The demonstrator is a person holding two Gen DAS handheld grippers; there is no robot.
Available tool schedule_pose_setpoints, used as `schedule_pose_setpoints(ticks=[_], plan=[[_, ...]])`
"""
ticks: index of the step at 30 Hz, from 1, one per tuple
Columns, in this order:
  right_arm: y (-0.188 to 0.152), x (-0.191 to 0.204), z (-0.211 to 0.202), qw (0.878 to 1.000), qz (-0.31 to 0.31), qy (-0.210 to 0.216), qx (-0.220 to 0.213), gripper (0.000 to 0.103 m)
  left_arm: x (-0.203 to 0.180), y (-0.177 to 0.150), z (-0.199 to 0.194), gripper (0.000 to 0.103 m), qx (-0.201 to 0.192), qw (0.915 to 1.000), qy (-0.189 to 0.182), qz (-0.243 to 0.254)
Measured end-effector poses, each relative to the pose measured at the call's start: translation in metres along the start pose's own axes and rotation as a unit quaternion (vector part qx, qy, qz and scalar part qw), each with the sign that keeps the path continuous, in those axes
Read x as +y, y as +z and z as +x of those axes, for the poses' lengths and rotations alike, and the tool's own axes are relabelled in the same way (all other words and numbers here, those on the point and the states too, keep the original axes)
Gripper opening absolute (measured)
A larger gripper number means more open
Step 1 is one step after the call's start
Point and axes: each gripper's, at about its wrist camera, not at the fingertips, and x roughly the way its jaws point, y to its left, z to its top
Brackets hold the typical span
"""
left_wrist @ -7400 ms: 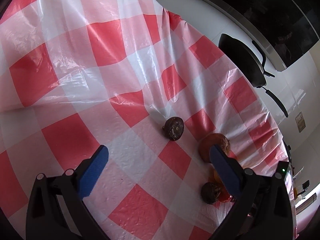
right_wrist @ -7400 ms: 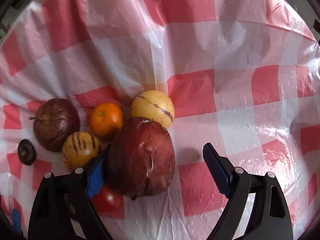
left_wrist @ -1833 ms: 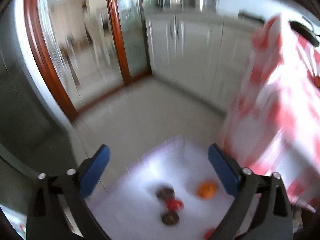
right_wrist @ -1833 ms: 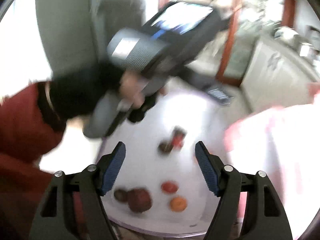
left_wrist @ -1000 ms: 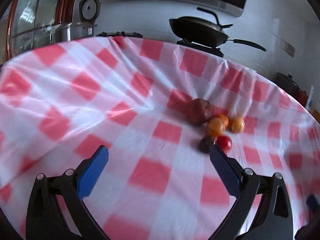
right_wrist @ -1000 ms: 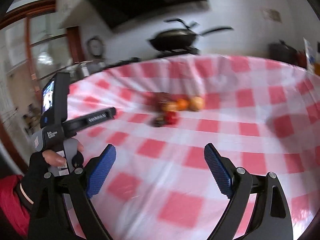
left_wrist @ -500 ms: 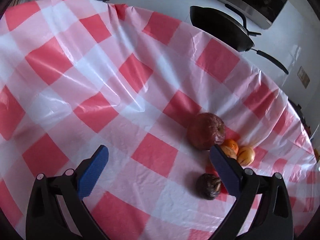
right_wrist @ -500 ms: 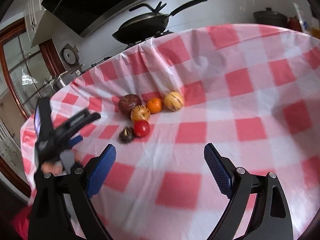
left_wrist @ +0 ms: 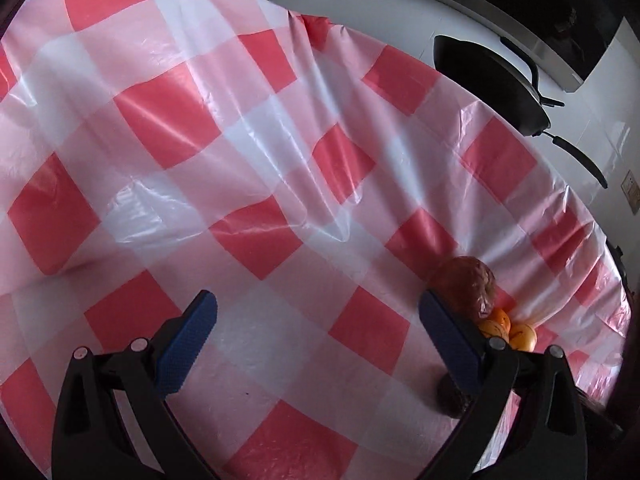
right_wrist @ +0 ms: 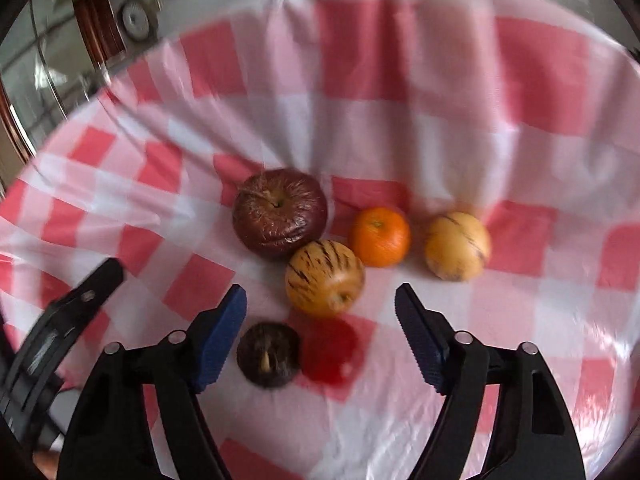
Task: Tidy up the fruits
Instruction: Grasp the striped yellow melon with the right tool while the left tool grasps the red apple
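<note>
A red-and-white checked tablecloth (right_wrist: 440,128) fills both views, but the fruit is laid out fully only in the right wrist view. There a wrinkled dark red apple (right_wrist: 280,212) sits at about 11 o'clock from the frame's centre, with a striped yellow fruit (right_wrist: 325,278) touching it at its 5 o'clock. An orange (right_wrist: 380,236) lies just beside the striped fruit at 1 o'clock, and a second yellow fruit (right_wrist: 458,246) is set near the orange at 3 o'clock, apart from it. A small dark round fruit (right_wrist: 268,354) and a red tomato (right_wrist: 330,350) are seen side by side at 6 o'clock, between the fingers of the right gripper (right_wrist: 320,312). Its jaws have just been closing, yet they stand apart and no pad is pressed on either fruit.

In the left wrist view the same cluster is pushed to 4 o'clock and mostly hidden: only the apple (left_wrist: 464,286), the orange (left_wrist: 500,317) and parts of the yellow fruits are made out behind the right finger (left_wrist: 452,344). The left gripper (left_wrist: 316,320) is held wide open over bare cloth, with nothing between its pads. A black pan (left_wrist: 492,84) at 2 o'clock beyond the cloth's edge is shown by this view alone. The left gripper's black body (right_wrist: 60,340) is caught only in the right wrist view, at 8 o'clock.
</note>
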Motion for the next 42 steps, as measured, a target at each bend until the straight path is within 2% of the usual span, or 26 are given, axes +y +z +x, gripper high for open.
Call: schedule_pose_setpoints(ticks=[3, 6, 9, 12, 14, 16, 17, 20, 22, 23, 26, 28, 32, 37, 42], plan=[[0.008, 0.005, 0.020, 0.999, -0.003, -0.022, 0.031, 0.068, -0.002, 0.000, 0.000, 0.101, -0.002, 1.0000, -0.001, 0.006], [0.010, 0.009, 0.034, 0.998, -0.010, -0.036, 0.052, 0.061, -0.003, 0.000, -0.001, 0.101, 0.000, 1.0000, -0.003, 0.007], [0.010, 0.011, 0.038, 0.998, -0.017, -0.051, 0.044, 0.055, -0.002, -0.001, 0.000, 0.101, 0.001, 1.0000, -0.005, 0.004], [0.009, 0.009, 0.038, 0.998, -0.008, -0.046, 0.035, 0.046, -0.004, -0.001, -0.001, 0.101, 0.000, 1.0000, -0.005, 0.008], [0.005, 0.007, 0.031, 0.998, -0.007, -0.052, 0.019, 0.045, -0.006, -0.002, -0.001, 0.101, 0.001, 0.9999, -0.008, 0.014], [0.000, -0.001, 0.012, 0.999, 0.010, -0.048, -0.016, 0.045, -0.008, -0.003, -0.001, 0.101, 0.003, 0.9996, -0.017, 0.020], [-0.006, -0.011, -0.006, 0.998, 0.035, -0.033, -0.043, 0.045, -0.009, -0.004, -0.001, 0.101, 0.006, 0.9994, -0.025, 0.023], [-0.032, -0.036, -0.047, 0.991, 0.091, -0.020, -0.101, 0.045, -0.021, -0.009, 0.003, 0.101, 0.038, 0.9953, -0.079, 0.041], [-0.057, -0.052, -0.065, 0.985, 0.121, -0.025, -0.117, 0.046, -0.032, -0.015, 0.006, 0.101, 0.063, 0.9893, -0.116, 0.064], [-0.067, -0.058, -0.069, 0.984, 0.132, -0.025, -0.120, 0.046, -0.039, -0.018, 0.006, 0.101, 0.067, 0.9870, -0.122, 0.079], [-0.096, -0.070, -0.073, 0.979, 0.160, -0.027, -0.124, 0.046, -0.055, -0.025, 0.001, 0.101, 0.058, 0.9831, -0.126, 0.120], [-0.105, -0.076, -0.068, 0.975, 0.187, -0.011, -0.119, 0.046, -0.060, -0.026, 0.003, 0.101, 0.057, 0.9831, -0.119, 0.127], [-0.105, -0.082, -0.072, 0.970, 0.204, -0.003, -0.134, 0.046, -0.066, -0.023, 0.017, 0.101, 0.078, 0.9838, -0.126, 0.101], [-0.105, -0.086, -0.071, 0.968, 0.215, 0.012, -0.131, 0.046, -0.100, -0.016, 0.043, 0.101, 0.088, 0.9799, -0.116, 0.136], [-0.105, -0.087, -0.071, 0.968, 0.215, 0.018, -0.130, 0.046, -0.124, -0.009, 0.074, 0.101, 0.101, 0.9805, -0.089, 0.143]])
